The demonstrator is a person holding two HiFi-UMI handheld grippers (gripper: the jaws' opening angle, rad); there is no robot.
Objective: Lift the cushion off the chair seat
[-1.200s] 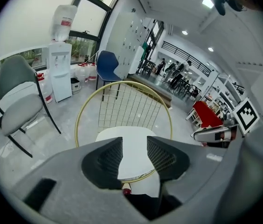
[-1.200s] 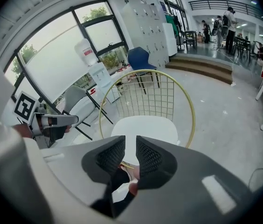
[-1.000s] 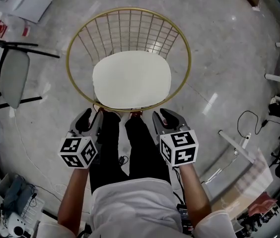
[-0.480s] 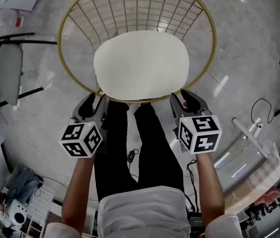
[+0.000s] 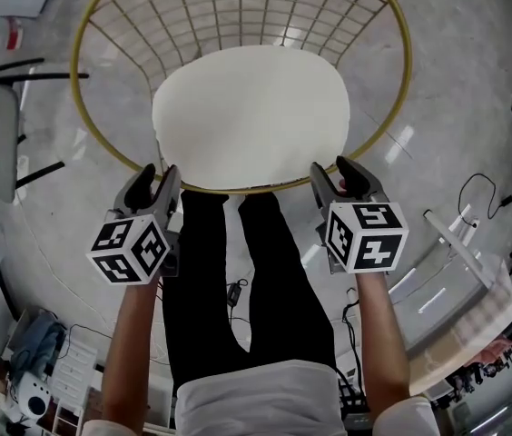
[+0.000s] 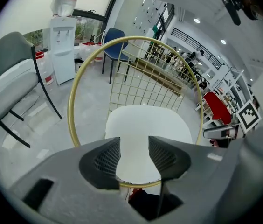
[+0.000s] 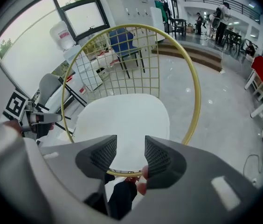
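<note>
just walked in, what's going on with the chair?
A person stands over a gold wire chair with a gripper in each hand. The white cushion lies flat on the seat, not yet lifted. The left gripper and right gripper sit at the chair's front rim, one near each front corner of the cushion. Both sets of jaws have just been opening and stand apart with nothing gripped.

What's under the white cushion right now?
The cushion lies in the gold wire chair, whose rim rings it. The seat directly beneath is covered by the cushion, so it cannot be seen.
</note>
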